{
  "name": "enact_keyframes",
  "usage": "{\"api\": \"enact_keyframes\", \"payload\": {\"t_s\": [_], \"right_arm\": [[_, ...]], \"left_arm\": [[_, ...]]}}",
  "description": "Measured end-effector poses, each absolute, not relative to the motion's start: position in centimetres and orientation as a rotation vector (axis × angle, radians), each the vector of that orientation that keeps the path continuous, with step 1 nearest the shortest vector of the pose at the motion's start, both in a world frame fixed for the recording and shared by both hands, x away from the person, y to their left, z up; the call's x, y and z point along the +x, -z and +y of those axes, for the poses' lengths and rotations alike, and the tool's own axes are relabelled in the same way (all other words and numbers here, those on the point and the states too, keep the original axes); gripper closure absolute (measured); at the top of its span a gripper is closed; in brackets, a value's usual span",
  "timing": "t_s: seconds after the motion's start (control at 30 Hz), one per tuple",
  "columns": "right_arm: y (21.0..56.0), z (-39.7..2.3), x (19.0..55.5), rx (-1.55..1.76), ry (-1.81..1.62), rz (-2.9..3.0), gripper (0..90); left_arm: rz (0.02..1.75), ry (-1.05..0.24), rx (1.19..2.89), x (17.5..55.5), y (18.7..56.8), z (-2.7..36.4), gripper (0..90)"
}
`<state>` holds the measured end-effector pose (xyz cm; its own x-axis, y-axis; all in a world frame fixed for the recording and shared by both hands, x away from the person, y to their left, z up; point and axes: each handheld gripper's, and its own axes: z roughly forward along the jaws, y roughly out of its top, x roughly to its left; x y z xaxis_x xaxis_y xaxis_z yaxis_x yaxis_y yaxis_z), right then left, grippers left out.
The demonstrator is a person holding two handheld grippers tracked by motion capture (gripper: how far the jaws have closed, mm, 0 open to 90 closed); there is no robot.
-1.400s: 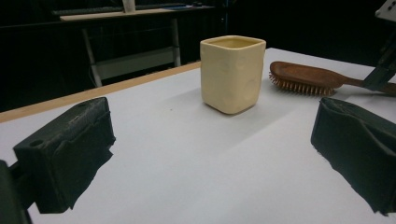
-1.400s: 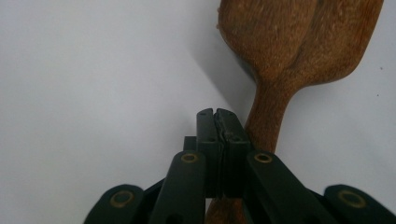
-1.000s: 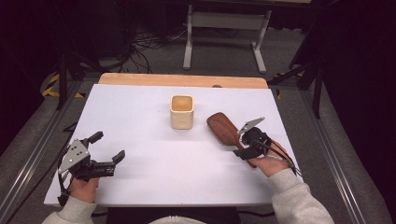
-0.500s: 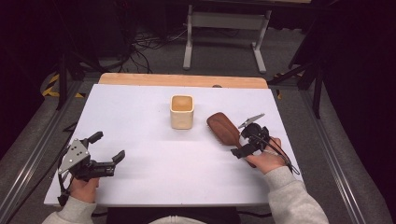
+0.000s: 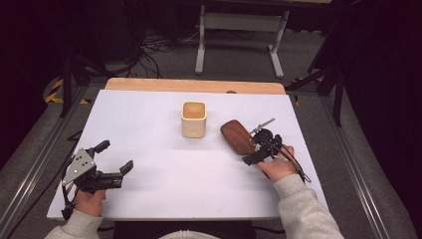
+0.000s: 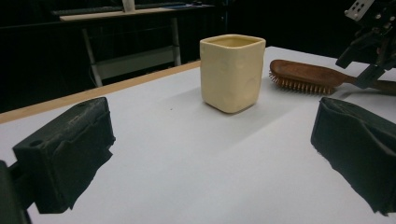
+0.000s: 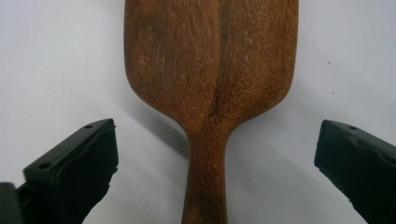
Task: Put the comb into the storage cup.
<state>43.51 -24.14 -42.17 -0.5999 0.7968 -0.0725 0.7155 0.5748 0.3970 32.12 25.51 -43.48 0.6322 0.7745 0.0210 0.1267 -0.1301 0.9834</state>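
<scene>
Between open right fingers (image 7: 355, 163): hairbrush (image 7: 212, 93) woodgrain.

Right gripper (image 5: 259, 147): jaws just opened wide, pads clear on both sides (nothing pinched), hand low over the table's right side. Left gripper (image 5: 113, 162): jaws spread, nothing between them, hand resting near the front left edge, pointing inward.

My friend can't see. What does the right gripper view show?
A wooden hairbrush lies back-up on a white table, its handle running down between two open black jaws that don't touch it.
</scene>
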Motion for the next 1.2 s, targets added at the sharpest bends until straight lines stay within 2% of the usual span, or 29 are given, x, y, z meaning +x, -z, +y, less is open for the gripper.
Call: {"api": "enact_keyframes", "payload": {"t_s": [0.13, 0.37, 0.4, 0.57, 0.73, 0.87, 1.03, 1.2], "right_arm": [[42.6, -23.9, 43.9, 1.276, -0.453, 2.567, 2.5], [43.0, -23.7, 44.3, 1.286, -0.432, 2.579, 13.3], [43.0, -23.7, 44.4, 1.304, -0.439, 2.591, 19.8], [43.2, -23.6, 44.4, 1.303, -0.446, 2.607, 26.2], [43.3, -23.4, 44.4, 1.308, -0.438, 2.615, 41.8], [43.2, -23.5, 44.4, 1.328, -0.434, 2.606, 48.9], [43.2, -23.6, 44.3, 1.361, -0.442, 2.585, 53.1], [43.1, -23.7, 44.3, 1.379, -0.443, 2.575, 64.8]], "left_arm": [[0.760, -0.662, 1.634, 32.1, 43.5, 25.5, 0.3], [0.753, -0.671, 1.635, 32.1, 43.6, 25.4, 0.4], [0.751, -0.672, 1.637, 32.1, 43.6, 25.4, 0.4], [0.751, -0.675, 1.636, 32.1, 43.6, 25.4, 0.4], [0.750, -0.678, 1.638, 32.1, 43.6, 25.4, 0.4], [0.751, -0.679, 1.641, 32.1, 43.6, 25.4, 0.4], [0.749, -0.683, 1.642, 32.1, 43.6, 25.4, 0.4], [0.750, -0.690, 1.641, 32.1, 43.6, 25.3, 0.5]]}}
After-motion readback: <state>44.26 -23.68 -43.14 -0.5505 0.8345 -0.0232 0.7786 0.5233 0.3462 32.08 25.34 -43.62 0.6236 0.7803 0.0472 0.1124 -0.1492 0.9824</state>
